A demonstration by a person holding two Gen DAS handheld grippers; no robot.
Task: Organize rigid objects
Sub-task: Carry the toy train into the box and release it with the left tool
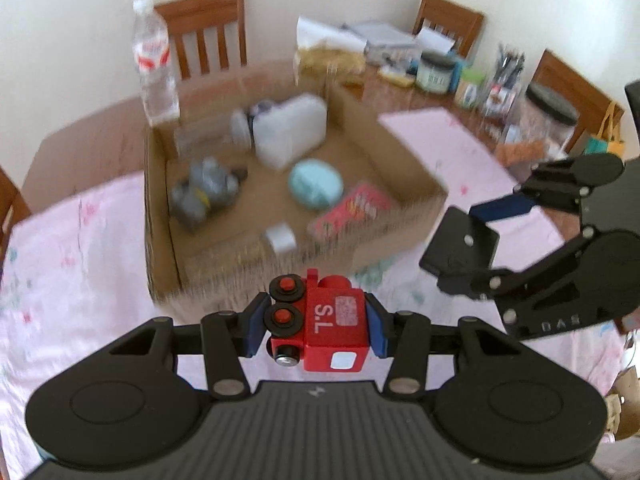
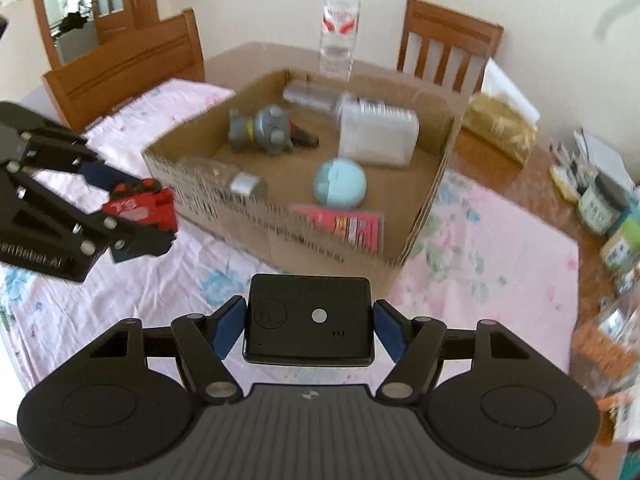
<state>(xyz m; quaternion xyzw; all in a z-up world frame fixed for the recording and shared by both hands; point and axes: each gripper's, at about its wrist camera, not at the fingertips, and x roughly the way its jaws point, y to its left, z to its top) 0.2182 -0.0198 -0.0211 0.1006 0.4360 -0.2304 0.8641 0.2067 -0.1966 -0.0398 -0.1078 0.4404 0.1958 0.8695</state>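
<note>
Between my left gripper (image 1: 316,326) pads: red toy train (image 1: 326,330), marked "S.L", clamped on both sides, wheels turned to the left pad. It hangs clear of the pink floral cloth (image 1: 80,264), just short of the near wall of the cardboard box (image 1: 160,240).

My right gripper (image 2: 310,326) is clamped on a black rectangular device (image 2: 310,320), one blue pad on each short side. This too is off the cloth, just short of the box's near corner.

Box contents, ahead of both grippers: grey toy figure (image 2: 264,130) far left, white plastic container (image 2: 376,134) far right, pale blue round object (image 2: 340,184) mid, red printed packet (image 2: 348,224) near right, small silver piece (image 2: 246,184) near left. Clear water bottle (image 2: 336,28) stands beyond the box's far wall. Background blurred in both views.
</note>
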